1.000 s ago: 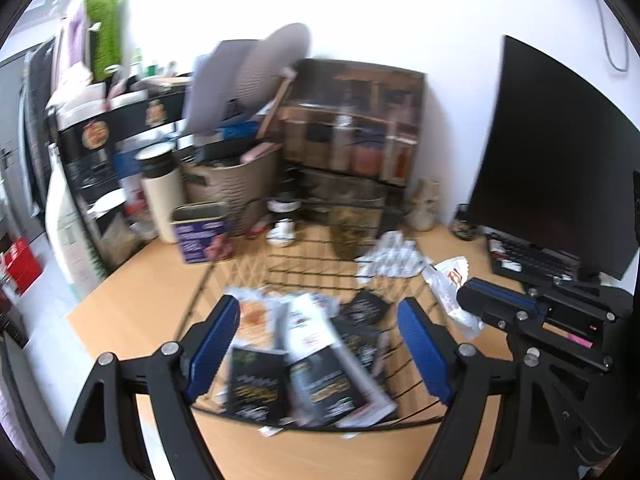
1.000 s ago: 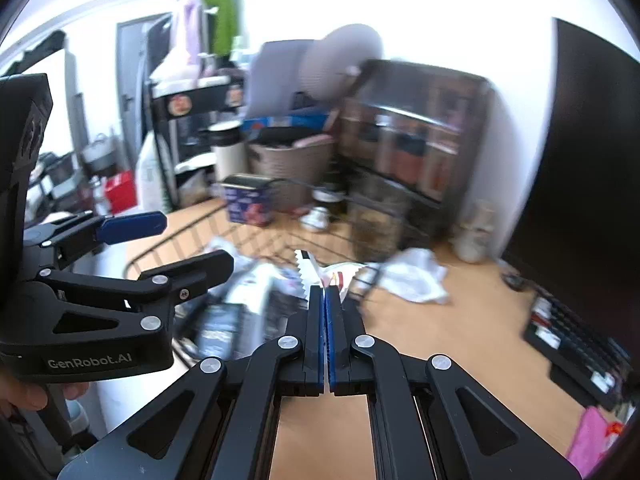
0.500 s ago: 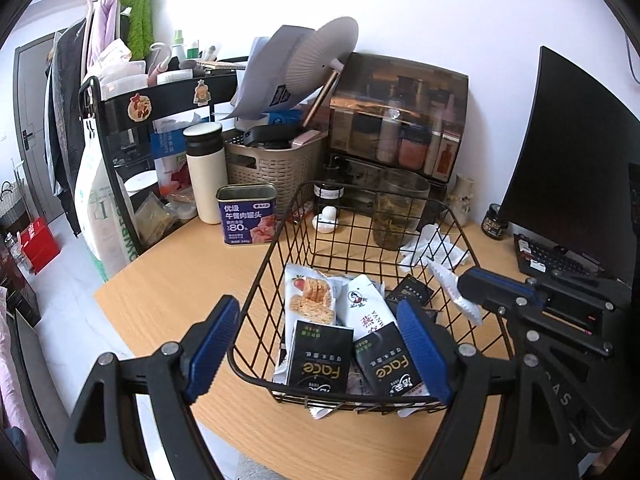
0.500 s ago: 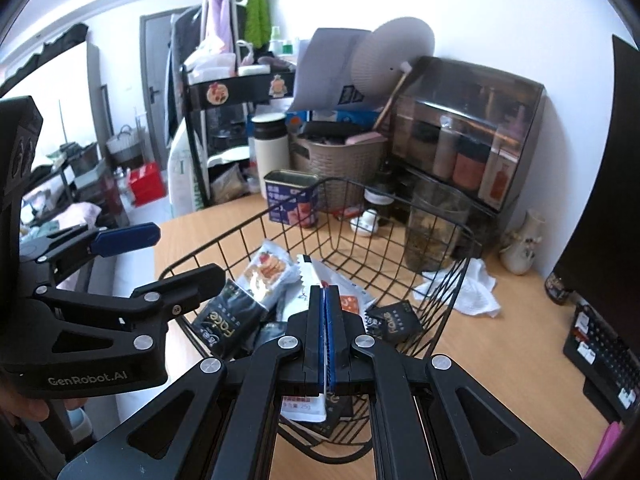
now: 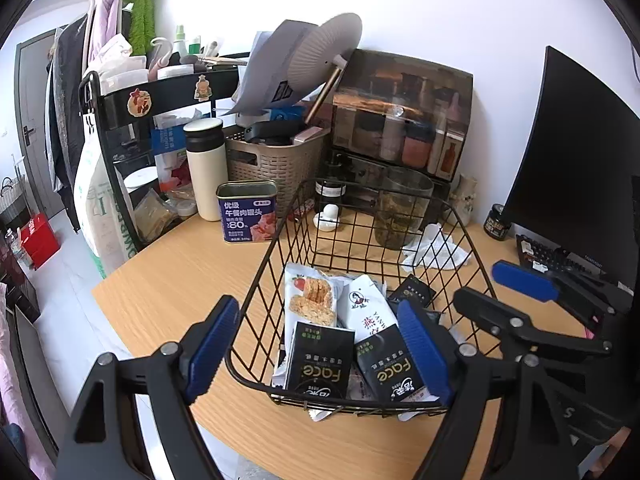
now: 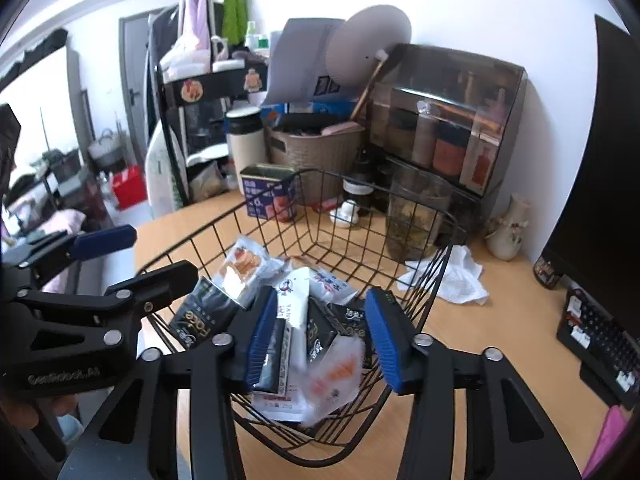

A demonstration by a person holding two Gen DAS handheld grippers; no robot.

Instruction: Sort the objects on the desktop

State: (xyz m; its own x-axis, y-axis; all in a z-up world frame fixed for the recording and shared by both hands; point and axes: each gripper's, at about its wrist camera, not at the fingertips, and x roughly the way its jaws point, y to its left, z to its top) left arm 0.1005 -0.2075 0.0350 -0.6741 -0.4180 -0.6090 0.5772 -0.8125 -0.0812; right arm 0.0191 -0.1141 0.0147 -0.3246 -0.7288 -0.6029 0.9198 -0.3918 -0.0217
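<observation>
Right wrist view shows our right gripper (image 6: 326, 334) over the wire basket (image 6: 416, 200), its fingers having just opened to a middling gap; a blurred white-and-orange snack packet (image 6: 334, 376) sits loose between them, apparently dropping onto the sachets (image 6: 196, 322) already piled there. Our left gripper (image 5: 316, 346) hangs with fingers spread wide and empty, straddling the basket's near left corner. We judge sorting well along, though the crumpled tissue (image 5: 434, 248), luncheon meat tin (image 5: 248, 212) and small jar (image 5: 496, 222) remain on the counter (image 5: 172, 280).

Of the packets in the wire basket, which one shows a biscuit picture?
The pale packet at the basket's left side; the two nearest ones are black "Face" packets.
</observation>
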